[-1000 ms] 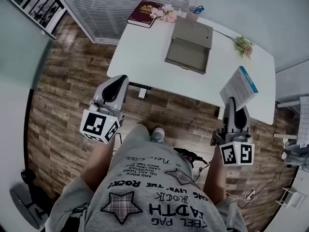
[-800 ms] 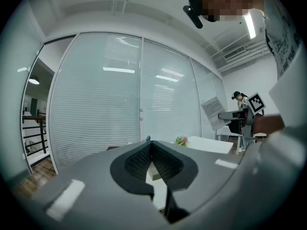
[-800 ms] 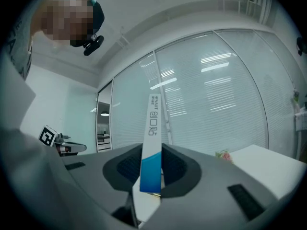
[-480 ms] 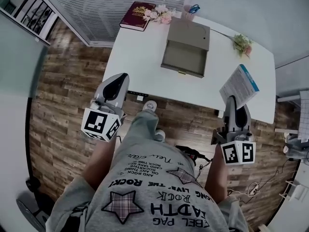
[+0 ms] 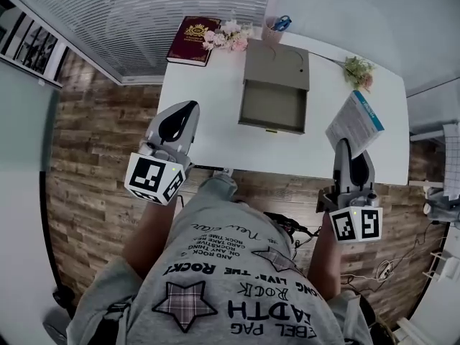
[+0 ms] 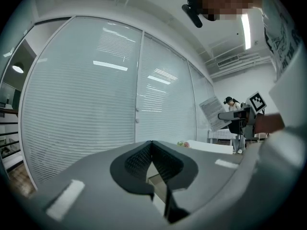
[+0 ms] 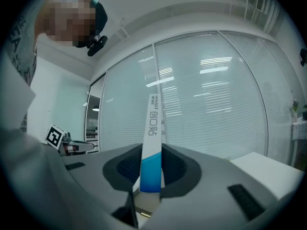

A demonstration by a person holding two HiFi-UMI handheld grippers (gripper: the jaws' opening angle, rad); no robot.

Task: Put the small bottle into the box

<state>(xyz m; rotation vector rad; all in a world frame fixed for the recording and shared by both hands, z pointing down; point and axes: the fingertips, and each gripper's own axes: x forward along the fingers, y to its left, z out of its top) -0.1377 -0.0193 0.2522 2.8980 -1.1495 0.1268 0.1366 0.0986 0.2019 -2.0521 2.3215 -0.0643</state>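
The open box [image 5: 272,108] on the white table [image 5: 208,113] is seen empty; the left gripper [image 6: 152,146] is pressed together, a pack [image 7: 153,123] is pinched by the right gripper [image 7: 152,148].

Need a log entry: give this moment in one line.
left gripper shut, empty; right gripper holding flat blue-white carton; khaki box open

white table [image 5: 208,85], wood floor [image 5: 93,142] — slatted blinds [image 5: 144,13]

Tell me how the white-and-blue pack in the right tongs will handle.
The white-and-blue pack juts from the right tongs without drooping, so it is probably stiff. It looks thin and flat, so it is likely light. Gripped only at its blue end, it may pivot if swung.
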